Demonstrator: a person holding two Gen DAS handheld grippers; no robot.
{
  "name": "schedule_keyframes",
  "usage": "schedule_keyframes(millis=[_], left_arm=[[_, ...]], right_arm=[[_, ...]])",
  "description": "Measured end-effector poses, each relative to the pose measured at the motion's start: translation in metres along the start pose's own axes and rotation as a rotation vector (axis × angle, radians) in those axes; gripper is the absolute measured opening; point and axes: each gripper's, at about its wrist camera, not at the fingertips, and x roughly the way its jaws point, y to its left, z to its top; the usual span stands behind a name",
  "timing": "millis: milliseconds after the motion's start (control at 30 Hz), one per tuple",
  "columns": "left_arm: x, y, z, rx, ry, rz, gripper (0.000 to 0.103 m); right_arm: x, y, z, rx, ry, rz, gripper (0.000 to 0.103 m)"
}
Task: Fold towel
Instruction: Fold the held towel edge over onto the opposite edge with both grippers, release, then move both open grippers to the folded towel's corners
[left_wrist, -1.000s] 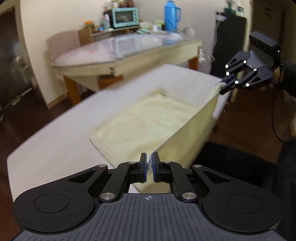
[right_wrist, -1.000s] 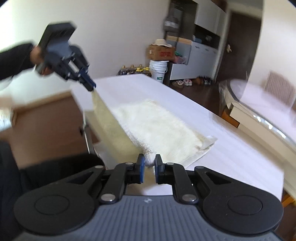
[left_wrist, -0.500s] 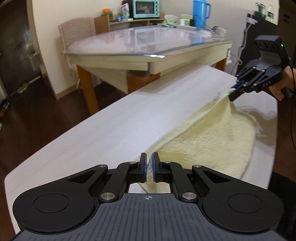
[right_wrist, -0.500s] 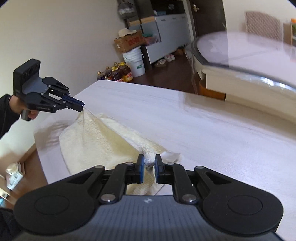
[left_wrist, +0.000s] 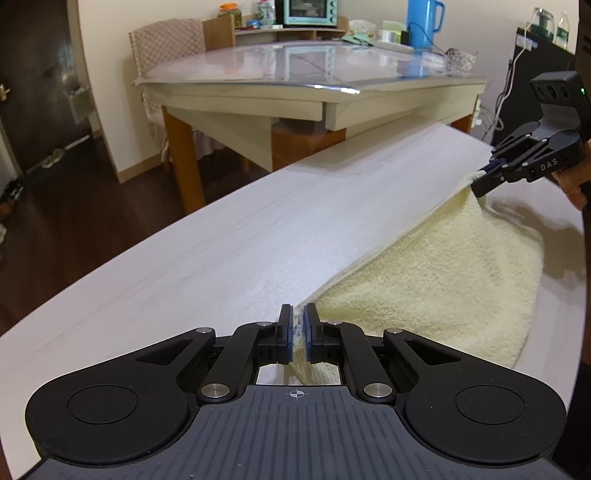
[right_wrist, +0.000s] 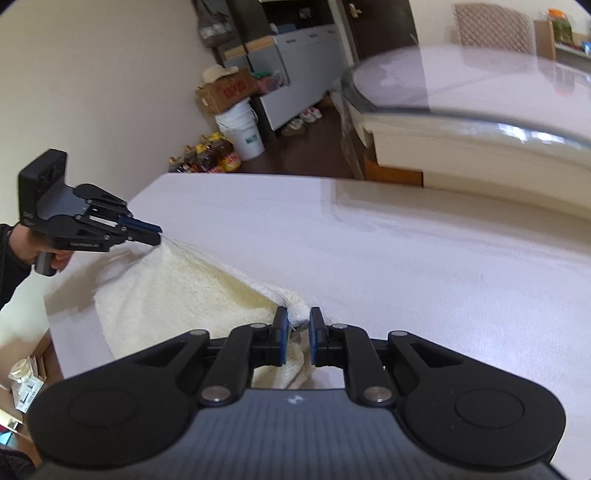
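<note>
Between both tongs (left_wrist: 298, 317) (right_wrist: 298, 321) the towel (left_wrist: 443, 280) stretches, corners gripped, over the table (left_wrist: 221, 251).

The towel (left_wrist: 443, 280) is spread on the near end of the table (left_wrist: 221, 251), its fold edge stretched between the left gripper (left_wrist: 299, 328) and the right gripper (left_wrist: 480, 181). A corner is placed between each pair of jaws. A second table (left_wrist: 295, 81) is set behind the first, with a chair (left_wrist: 166, 40) at its far left and a kettle (left_wrist: 423, 18) behind it.
</note>
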Motion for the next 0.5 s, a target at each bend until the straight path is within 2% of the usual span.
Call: schedule_keyframes(millis=[133,167,200,233,300,367,500], left_arm=[[0.003,-0.003,-0.002,0.021,0.006,0.038,0.015],[0.002,-0.003,-0.003,0.024,0.004,0.045,0.021],[0.001,-0.002,-0.004,0.023,0.001,0.057,0.031],[0.0,-0.001,-0.005,0.021,-0.003,0.069,0.035],[-0.003,0.003,-0.007,0.004,-0.009,0.087,0.046],[-0.003,0.007,-0.008,-0.016,-0.018,0.088,0.05],[-0.013,0.017,-0.011,-0.057,-0.047,0.101,0.063]], right_arm=[[-0.004,-0.007,-0.005,0.037,-0.058,-0.014,0.024],[-0.006,-0.007,-0.005,0.038,-0.065,-0.021,0.026],[-0.01,-0.009,-0.006,0.043,-0.076,-0.032,0.03],[-0.013,-0.009,-0.007,0.05,-0.081,-0.04,0.032],[-0.016,-0.009,-0.009,0.05,-0.09,-0.064,0.043],[-0.019,-0.006,-0.01,0.048,-0.098,-0.082,0.044],[-0.034,0.021,-0.012,0.007,-0.164,-0.06,0.045]])
